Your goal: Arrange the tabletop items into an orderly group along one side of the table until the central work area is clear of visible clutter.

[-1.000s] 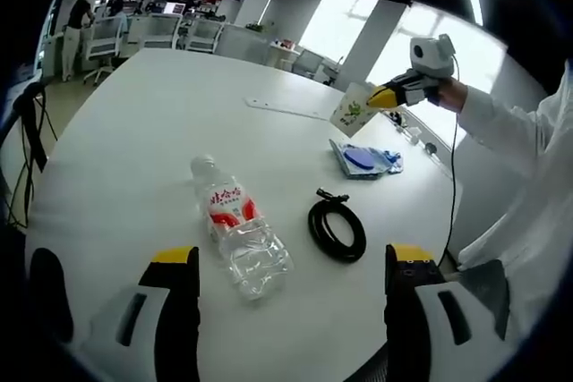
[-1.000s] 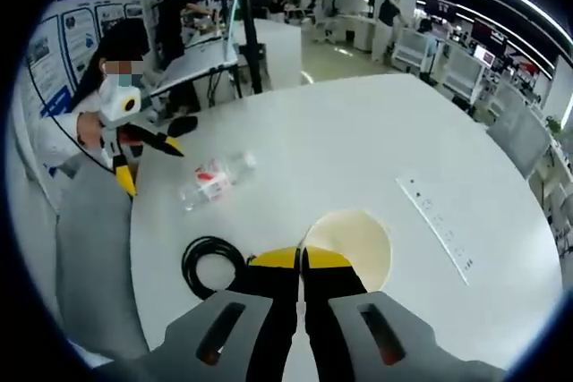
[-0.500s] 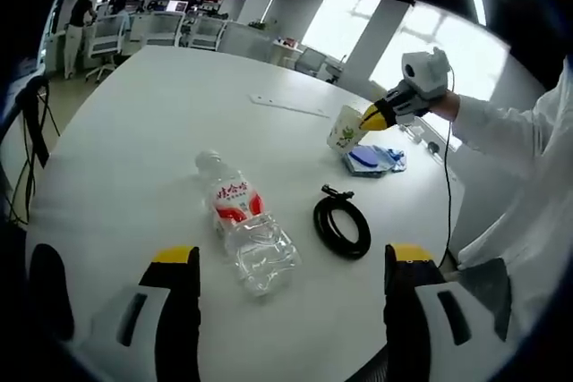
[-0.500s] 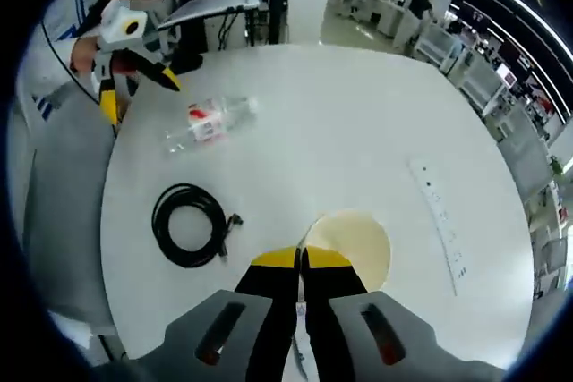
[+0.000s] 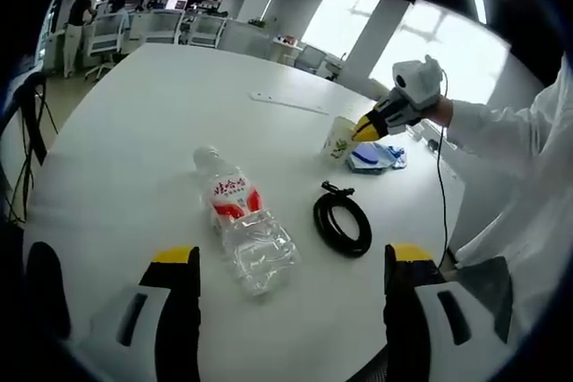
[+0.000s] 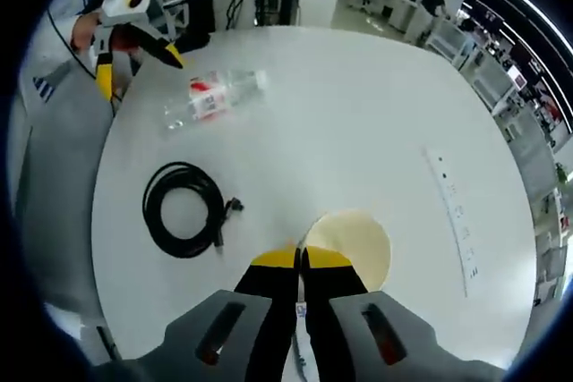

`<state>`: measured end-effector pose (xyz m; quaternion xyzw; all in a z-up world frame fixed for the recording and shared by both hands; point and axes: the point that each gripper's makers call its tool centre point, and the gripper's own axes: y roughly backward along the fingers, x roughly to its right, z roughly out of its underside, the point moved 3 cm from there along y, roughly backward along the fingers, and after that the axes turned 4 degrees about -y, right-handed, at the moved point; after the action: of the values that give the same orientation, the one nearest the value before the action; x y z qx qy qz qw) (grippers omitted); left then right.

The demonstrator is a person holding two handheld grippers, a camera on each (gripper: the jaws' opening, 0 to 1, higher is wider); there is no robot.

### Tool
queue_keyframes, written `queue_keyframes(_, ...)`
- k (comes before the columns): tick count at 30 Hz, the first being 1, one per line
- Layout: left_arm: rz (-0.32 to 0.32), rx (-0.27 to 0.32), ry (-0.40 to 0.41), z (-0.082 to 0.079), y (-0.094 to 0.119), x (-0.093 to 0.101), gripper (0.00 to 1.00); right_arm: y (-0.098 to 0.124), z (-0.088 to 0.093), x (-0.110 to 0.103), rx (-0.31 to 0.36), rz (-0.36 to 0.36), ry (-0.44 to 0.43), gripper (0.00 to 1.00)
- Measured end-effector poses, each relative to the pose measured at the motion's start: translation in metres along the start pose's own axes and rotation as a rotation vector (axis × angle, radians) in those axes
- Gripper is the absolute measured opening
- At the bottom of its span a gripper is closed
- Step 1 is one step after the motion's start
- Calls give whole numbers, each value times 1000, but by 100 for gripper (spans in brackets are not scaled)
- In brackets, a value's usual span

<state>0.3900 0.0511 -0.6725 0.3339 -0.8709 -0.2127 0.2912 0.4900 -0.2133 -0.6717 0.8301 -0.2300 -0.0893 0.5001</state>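
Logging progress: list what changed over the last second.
The right gripper, shut on the paper cup, carried it down from mid-air to the table beside the blue packet. The water bottle, coiled cable and open left gripper stayed put.

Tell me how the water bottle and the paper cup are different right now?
The water bottle lies on its side on the table; the paper cup stands upright beside a blue packet. The bottle is clear plastic with a red label; the cup is white paper with green print. Nothing touches the bottle, while the right gripper pinches the cup's rim. Both are drink containers.
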Motion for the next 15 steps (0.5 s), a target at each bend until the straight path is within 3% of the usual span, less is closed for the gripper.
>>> queue_keyframes(15,5,-6,-4,2,-1,2,86,-4,4,-5,-10,-13,-2,0)
